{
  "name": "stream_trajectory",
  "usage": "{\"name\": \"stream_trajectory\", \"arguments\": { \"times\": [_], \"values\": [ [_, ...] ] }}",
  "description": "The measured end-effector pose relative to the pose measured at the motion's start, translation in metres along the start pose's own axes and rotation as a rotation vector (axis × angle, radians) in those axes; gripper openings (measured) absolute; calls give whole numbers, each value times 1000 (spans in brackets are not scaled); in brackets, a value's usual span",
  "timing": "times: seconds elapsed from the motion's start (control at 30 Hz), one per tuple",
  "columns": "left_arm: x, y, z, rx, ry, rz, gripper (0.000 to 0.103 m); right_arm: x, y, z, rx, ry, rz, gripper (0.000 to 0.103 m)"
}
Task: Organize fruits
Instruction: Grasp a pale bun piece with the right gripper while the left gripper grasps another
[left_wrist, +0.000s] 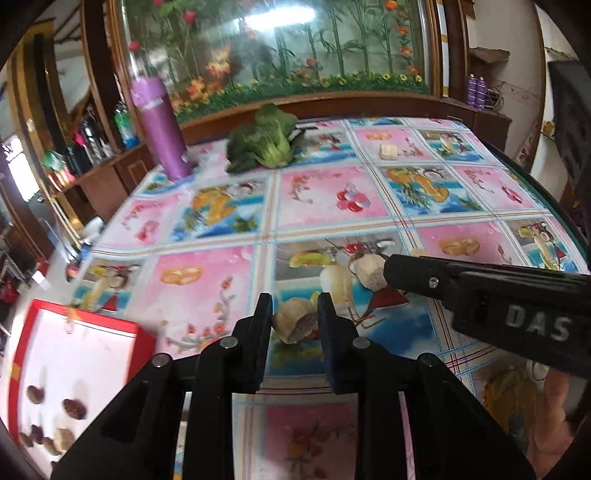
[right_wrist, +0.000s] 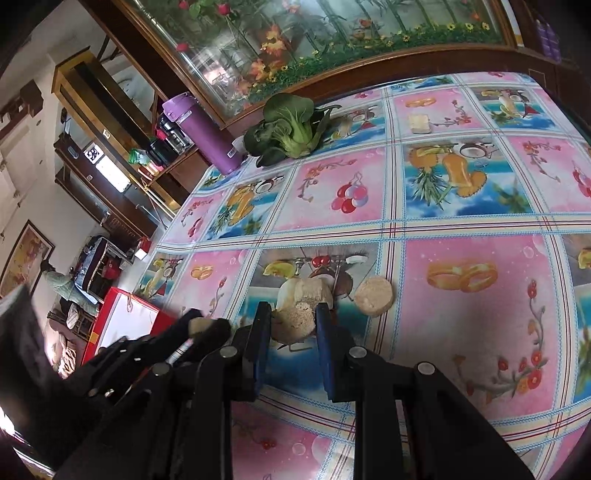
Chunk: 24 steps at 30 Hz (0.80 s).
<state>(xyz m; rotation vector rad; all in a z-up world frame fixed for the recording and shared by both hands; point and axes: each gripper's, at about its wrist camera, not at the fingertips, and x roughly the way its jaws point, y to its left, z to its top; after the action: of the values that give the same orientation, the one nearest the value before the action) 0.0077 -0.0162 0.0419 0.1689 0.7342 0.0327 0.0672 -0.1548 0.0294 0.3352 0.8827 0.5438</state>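
Observation:
My left gripper (left_wrist: 295, 317) is shut on a tan fruit half (left_wrist: 295, 325) with a dark purple cut face, low over the tablecloth. In the right wrist view the left gripper (right_wrist: 201, 328) shows at the lower left with that tan piece (right_wrist: 199, 325) at its tip. My right gripper (right_wrist: 293, 323) is shut on a tan rough fruit piece (right_wrist: 293, 320); it enters the left wrist view from the right (left_wrist: 386, 269), holding the piece (left_wrist: 369, 275). A pale fruit piece (right_wrist: 295, 290) lies just behind it, and a tan disc (right_wrist: 373, 295) lies to its right.
A red-rimmed white tray (left_wrist: 110, 325) at the near left table edge holds several brown fruits (left_wrist: 74, 408). At the far side lie a bok choy (left_wrist: 273, 147), a purple bottle (left_wrist: 162, 125) and a pale yellow block (left_wrist: 388, 150). A framed glass panel stands behind the table.

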Motion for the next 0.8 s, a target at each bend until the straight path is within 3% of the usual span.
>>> {"name": "stream_trajectory", "arguments": {
  "times": [0.2, 0.8],
  "values": [
    [-32, 11, 1, -7, -97, 95, 27, 2, -1, -1, -3, 2, -12, 23],
    [-55, 44, -8, -86, -101, 137, 27, 6, 5, -6, -47, 3, -34, 23]
  ]
}}
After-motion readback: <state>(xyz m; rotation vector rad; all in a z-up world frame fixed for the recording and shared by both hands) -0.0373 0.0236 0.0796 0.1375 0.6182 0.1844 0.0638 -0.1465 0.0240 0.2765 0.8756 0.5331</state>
